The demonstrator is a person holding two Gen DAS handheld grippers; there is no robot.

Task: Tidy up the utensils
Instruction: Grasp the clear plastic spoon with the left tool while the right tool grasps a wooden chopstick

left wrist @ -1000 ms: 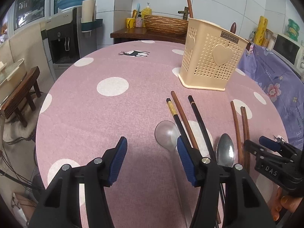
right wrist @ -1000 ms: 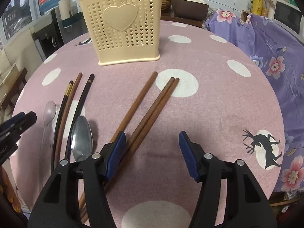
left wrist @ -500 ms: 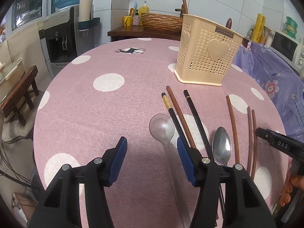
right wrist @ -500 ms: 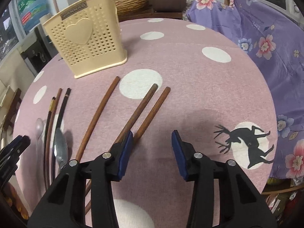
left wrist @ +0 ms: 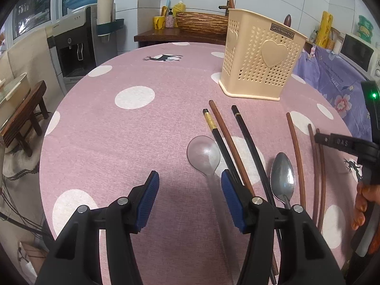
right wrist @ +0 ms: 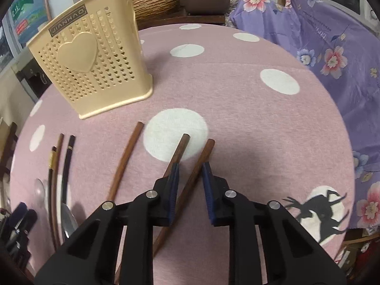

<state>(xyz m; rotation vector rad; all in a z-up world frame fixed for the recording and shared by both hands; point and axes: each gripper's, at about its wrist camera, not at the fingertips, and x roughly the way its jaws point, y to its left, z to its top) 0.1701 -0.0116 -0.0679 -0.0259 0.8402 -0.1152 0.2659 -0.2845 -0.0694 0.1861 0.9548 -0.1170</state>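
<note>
A cream perforated utensil holder (left wrist: pixel 261 64) (right wrist: pixel 92 71) stands upright on the pink dotted table (left wrist: pixel 133 128). In front of it lie a clear plastic spoon (left wrist: pixel 204 156), dark and brown chopsticks (left wrist: pixel 228 140), a metal spoon (left wrist: pixel 282 175) and three brown chopsticks. My left gripper (left wrist: pixel 190 199) is open and empty, hovering left of the clear spoon. My right gripper (right wrist: pixel 190 185) is partly closed, its jaws straddling one brown chopstick (right wrist: pixel 197 166) lying on the table; another brown chopstick (right wrist: pixel 178 152) runs beside the left finger. The right gripper also shows in the left wrist view (left wrist: pixel 332 140).
A purple floral cloth (right wrist: pixel 332 47) covers furniture right of the table. A water dispenser (left wrist: pixel 78 42) and a low wooden stool (left wrist: pixel 21 118) stand to the left. A wicker basket (left wrist: pixel 201 22) sits on a shelf behind the table.
My right gripper has lowered toward the table and narrowed its jaws around one brown chopstick. My left gripper has stayed open and drifted slightly.
</note>
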